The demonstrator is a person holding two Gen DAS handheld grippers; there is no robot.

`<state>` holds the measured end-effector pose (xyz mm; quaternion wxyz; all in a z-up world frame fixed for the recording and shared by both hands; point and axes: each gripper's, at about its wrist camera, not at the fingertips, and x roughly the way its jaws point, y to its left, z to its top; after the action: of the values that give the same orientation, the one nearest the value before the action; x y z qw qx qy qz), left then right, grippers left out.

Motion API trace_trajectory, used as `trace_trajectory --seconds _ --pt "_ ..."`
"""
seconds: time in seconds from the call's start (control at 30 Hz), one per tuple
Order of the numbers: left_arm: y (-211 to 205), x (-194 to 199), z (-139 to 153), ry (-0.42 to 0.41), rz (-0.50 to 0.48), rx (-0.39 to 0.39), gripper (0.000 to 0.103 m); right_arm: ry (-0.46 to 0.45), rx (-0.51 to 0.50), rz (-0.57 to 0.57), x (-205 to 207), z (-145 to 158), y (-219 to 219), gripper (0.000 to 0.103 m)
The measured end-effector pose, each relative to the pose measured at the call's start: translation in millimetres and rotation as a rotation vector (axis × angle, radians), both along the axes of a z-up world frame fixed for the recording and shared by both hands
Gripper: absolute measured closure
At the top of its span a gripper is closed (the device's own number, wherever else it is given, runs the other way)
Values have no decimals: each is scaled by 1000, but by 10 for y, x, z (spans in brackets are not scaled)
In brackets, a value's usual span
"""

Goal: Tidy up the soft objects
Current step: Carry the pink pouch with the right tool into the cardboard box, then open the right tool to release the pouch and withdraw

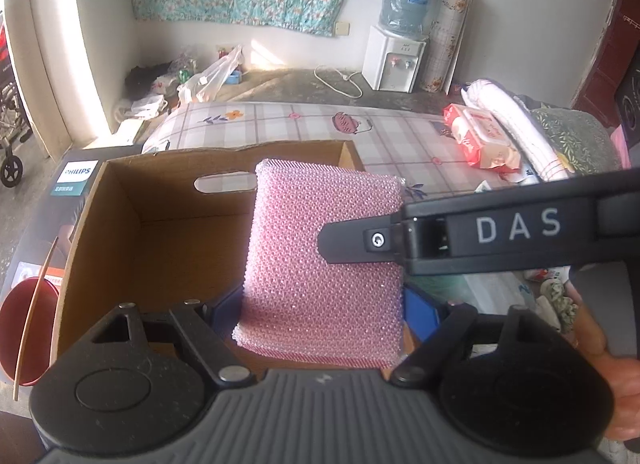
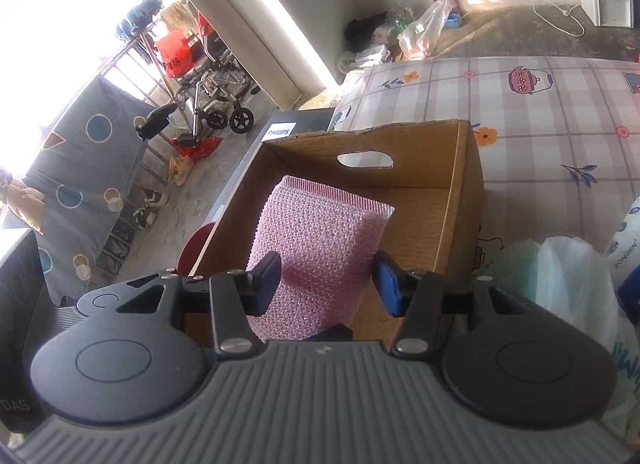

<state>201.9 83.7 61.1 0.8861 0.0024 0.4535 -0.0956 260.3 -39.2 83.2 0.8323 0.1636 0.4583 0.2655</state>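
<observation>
Currently the pink sponge (image 1: 304, 224) is in the air over the open top of the cardboard box (image 1: 120, 224), toward the box's near side, standing roughly upright with one broad face to the left wrist camera. The left gripper (image 1: 322, 304) has it: jaws set wide, blue pads against the sponge's two side edges near its lower end, though the sponge hides most of each pad. The right gripper (image 2: 328, 284) comes in from the right in the left wrist view, and one of its black fingers (image 1: 352, 240) lies across the sponge's front face. In the right wrist view its jaws stand about half open around the sponge (image 2: 320, 232). The left-hand pad touches the mesh, while cardboard shows in the gap beside the right-hand pad, so it isn't clamping. The box interior looks bare, with a handle cut-out in the far wall. The box sits at the edge of a checked tablecloth (image 1: 280, 120), next to a dark Philips carton (image 1: 76, 176). Red tissue packs (image 1: 480, 136) lie on the cloth, well apart from the box.
</observation>
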Motion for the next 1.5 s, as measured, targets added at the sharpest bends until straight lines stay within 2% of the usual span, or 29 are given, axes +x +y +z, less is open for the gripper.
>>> trace_trajectory --seconds 0.2,0.37,0.43,0.63,0.77,0.93,1.07,1.13,1.2,1.3,1.5 --pt "210 450 -536 144 26 -32 19 26 -93 -11 452 -350 152 51" --pt "235 677 -953 224 64 5 19 4 -48 -62 568 -428 -132 51" --pt "268 725 -1019 234 66 -2 19 -18 -25 -77 537 -411 -292 51" --pt "297 821 -1073 236 52 -40 19 -85 -14 -104 317 -339 -635 51" --pt "273 959 -1112 238 75 -62 13 -66 9 -113 241 -422 -776 51" --pt "291 994 -1115 276 91 -52 13 -54 44 -138 106 -503 -911 51" --pt "299 955 -1189 345 93 0 23 -45 67 -148 -17 -570 -1006 50" --pt "323 930 -1230 375 102 -29 24 -34 75 -155 -63 -620 -1056 50" --pt "325 929 -1229 380 107 -57 33 -22 82 -168 -83 -664 -1098 50" --pt "305 984 -1235 375 121 -77 34 -9 94 -193 -80 -718 -1173 50" --pt "330 1124 -1313 392 202 -186 34 -4 116 -228 -100 -737 -1264 50"
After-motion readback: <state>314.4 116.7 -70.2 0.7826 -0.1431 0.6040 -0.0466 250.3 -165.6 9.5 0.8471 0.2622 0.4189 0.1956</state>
